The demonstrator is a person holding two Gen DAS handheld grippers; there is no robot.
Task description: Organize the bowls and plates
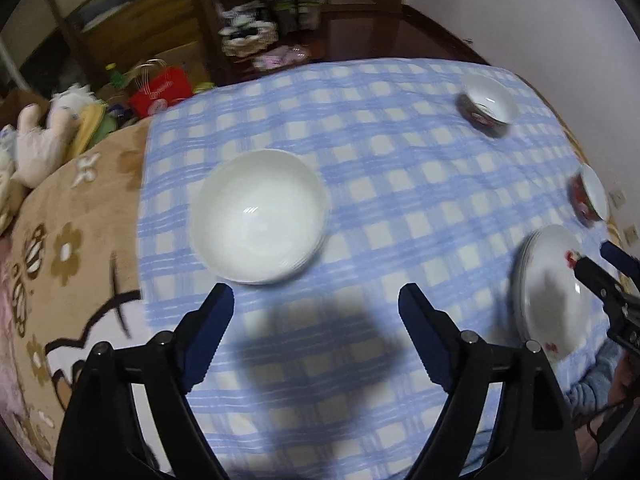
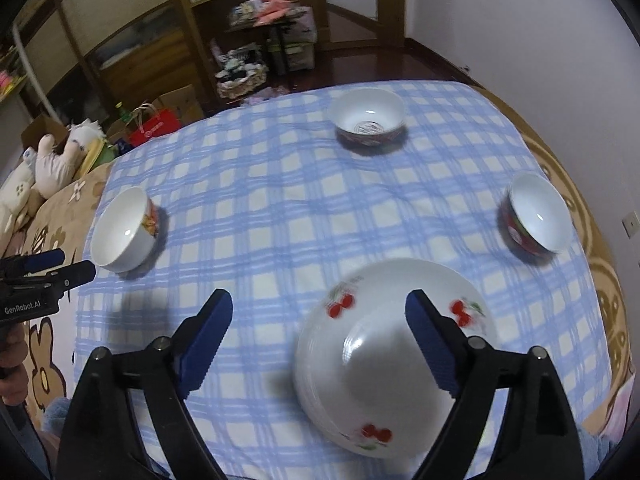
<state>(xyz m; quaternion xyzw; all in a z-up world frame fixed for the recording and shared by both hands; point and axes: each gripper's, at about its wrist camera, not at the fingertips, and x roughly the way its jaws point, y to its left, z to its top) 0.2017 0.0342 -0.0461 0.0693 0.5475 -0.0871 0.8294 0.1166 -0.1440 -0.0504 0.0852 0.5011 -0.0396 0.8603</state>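
Both grippers are spread wide, holding nothing: left gripper [image 1: 316, 300] hangs just short of the white bowl [image 1: 259, 216], right gripper [image 2: 319, 306] over the cherry-print plate stack [image 2: 384, 364] (all on the blue checked cloth [image 2: 256, 208]).

A glossy, smooth white bowl [image 1: 259, 216] is seen just ahead of the left claw [image 1: 316, 300]. Under the right claw [image 2: 319, 304], glazed plates [image 2: 394, 356] are stacked on soft, matt checked cloth [image 2: 260, 208]. Ribbed pads [image 2: 432, 344] are fitted.
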